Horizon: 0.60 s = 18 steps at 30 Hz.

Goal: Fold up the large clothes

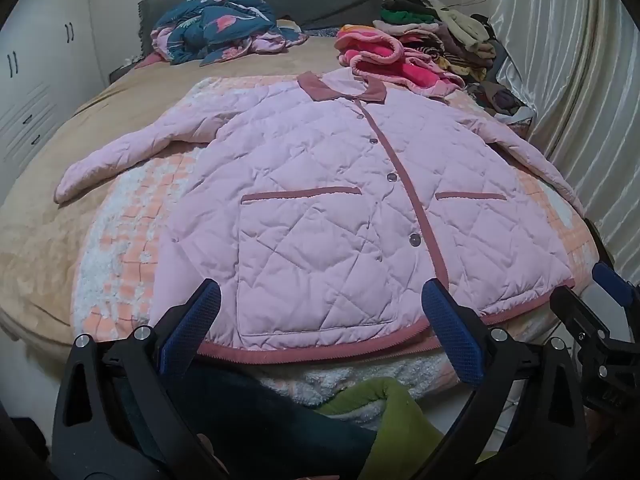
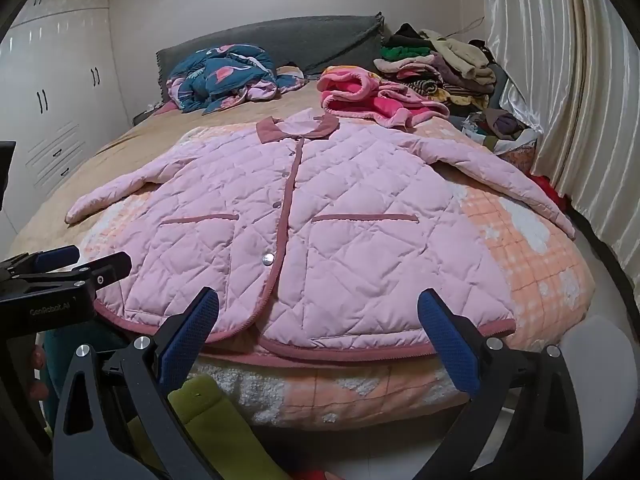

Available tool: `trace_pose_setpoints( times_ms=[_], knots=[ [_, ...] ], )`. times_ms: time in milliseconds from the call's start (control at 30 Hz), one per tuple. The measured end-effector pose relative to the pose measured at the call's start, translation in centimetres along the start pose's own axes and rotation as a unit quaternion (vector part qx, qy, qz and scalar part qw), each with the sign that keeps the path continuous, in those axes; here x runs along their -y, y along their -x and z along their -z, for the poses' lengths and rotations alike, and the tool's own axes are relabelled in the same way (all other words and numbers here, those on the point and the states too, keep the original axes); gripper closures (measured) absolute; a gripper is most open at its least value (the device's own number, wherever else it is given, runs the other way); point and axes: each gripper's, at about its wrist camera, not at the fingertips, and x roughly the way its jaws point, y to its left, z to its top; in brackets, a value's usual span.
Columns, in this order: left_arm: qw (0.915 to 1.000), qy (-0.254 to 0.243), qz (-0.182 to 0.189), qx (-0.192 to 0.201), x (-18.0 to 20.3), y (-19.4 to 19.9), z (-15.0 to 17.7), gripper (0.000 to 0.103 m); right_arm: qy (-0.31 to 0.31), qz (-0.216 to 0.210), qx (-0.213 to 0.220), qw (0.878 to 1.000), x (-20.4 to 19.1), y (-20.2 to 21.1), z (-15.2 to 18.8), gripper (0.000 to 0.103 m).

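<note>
— Where's the garment?

— The pink quilted button-front jacket (image 1: 320, 200) lies flat, front up, sleeves spread, on the peach checked fleece blanket (image 2: 532, 264) over the bed.

— How will it handle?

— Puffy, soft and light, I'd judge; bulky folds may spring back.

— Where to grab?

— By its dusty-rose hem trim (image 2: 352, 350) or the sleeves. My left tongs (image 1: 320, 320) and right tongs (image 2: 318, 324) are both spread wide, empty.

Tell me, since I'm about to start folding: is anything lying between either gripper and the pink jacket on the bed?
Nothing visible does. The pink jacket lies spread flat on the bed, its hem right ahead of the open left gripper and the open right gripper. The clothes pile sits far behind the collar.
</note>
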Motion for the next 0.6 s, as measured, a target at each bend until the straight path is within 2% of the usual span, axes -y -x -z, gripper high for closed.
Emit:
trace_pose_setpoints(
  times_ms=[600],
  knots=[
    [1.0,-0.001,0.002,0.002,0.05,0.11,0.0,0.009,0.005,0.005,0.011,1.0,-0.13,0.35,-0.31,0.004]
  ],
)
